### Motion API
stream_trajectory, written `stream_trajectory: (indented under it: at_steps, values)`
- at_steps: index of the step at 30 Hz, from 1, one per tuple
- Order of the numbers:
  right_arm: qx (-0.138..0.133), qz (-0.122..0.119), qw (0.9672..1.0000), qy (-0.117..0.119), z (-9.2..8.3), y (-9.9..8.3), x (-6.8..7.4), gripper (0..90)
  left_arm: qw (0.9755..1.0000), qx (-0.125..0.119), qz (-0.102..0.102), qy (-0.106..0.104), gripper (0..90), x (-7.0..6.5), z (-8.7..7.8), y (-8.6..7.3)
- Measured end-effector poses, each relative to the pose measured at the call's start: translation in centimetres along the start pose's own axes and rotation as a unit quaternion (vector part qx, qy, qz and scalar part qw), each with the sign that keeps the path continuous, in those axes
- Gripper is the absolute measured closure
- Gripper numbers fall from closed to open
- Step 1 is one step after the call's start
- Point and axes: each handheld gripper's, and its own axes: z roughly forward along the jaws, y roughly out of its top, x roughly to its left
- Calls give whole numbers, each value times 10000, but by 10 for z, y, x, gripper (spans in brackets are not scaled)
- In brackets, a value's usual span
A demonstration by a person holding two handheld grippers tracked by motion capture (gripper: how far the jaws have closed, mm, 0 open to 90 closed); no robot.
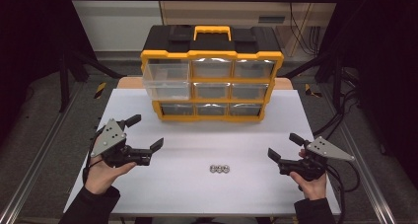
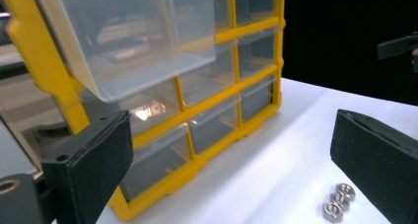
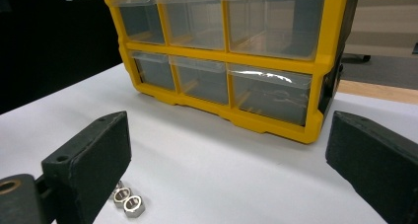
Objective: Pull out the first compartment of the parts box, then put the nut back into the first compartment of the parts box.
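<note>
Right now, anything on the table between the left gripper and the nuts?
No. In the high view, bare white table separates the left gripper from the three nuts.

Bright table (image 1: 162,184), dark surroundings; glare on drawers (image 3: 268,76); soft focus.

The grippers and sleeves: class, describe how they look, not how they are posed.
Both the left gripper and the right gripper are black, each with two blocky, flat-faced jaws. Each carries a grey three-cornered plate with small dark holes on top and trails a black cable. The person wears dark sleeves.
</note>
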Motion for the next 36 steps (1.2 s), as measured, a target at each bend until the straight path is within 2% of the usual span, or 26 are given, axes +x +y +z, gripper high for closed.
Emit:
stream_trajectory:
  at_steps: [13, 21, 30, 36]
  values:
    - [26, 3, 10000, 0, 1, -1, 1, 38, 9986, 365, -34, -386, 21, -16, 23, -20]
    - [21, 5, 10000, 1, 0, 0, 0, 37, 9962, 610, -22, -618, 24, -28, 40, -30]
    - [37, 4, 10000, -19, 0, -1, 0, 37, 9938, 800, -30, -775, 29, -39, 55, -41]
    - [39, 5, 10000, -18, 1, -1, 0, 37, 9911, 962, -23, -918, 36, -48, 66, -48]
